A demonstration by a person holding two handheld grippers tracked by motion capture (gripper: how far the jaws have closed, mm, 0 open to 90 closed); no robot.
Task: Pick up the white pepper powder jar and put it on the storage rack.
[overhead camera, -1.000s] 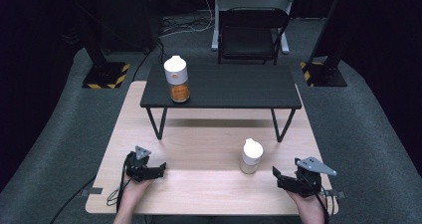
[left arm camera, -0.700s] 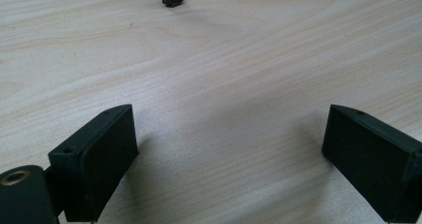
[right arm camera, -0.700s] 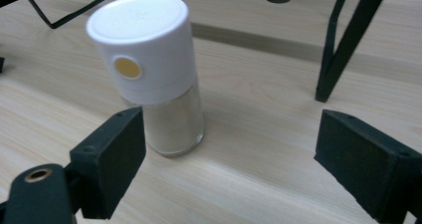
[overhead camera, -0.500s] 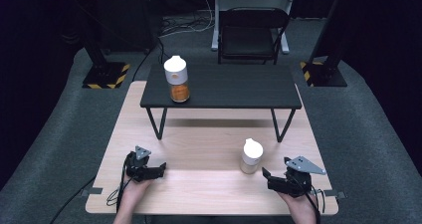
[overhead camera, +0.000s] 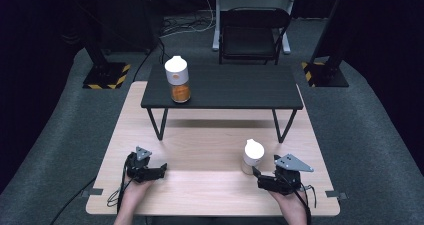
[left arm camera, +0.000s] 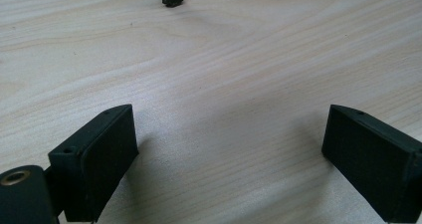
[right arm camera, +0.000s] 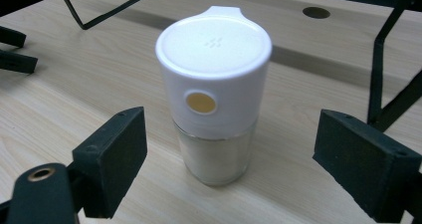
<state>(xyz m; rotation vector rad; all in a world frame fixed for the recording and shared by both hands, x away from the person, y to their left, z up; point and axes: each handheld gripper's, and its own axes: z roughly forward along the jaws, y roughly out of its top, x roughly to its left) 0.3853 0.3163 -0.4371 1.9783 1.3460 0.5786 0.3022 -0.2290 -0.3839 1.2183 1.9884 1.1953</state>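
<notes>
- Right gripper view puts the white-capped shaker (right arm camera: pixel 214 94) dead centre, upright on the wooden table (right arm camera: pixel 59 99), with the two black jaws spread wide to either side of it and not touching it.
- High view: the same shaker (overhead camera: pixel 253 156) stands just in front of the right gripper (overhead camera: pixel 264 177), on the near side of the small black bench (overhead camera: pixel 225 87) — well apart from the orange-filled shaker (overhead camera: pixel 177 79) on top of that bench.
- Left gripper (overhead camera: pixel 159 169) rests on the wood, far to the left of the white-capped shaker; its own view shows the jaws parted over bare wood, holding nothing.
- Handling, as I judge it: a stiff plastic cap over a clear glass-looking base holding pale powder — probably light, but smooth and round, so likely to slip or twist under a loose pinch.
- Best hold looks to be across the cap's straight wall, around the round yellow spot (right arm camera: pixel 201 103); the glass below is narrower and more breakable, and the bulk sits high, so a low grip might tip it.
</notes>
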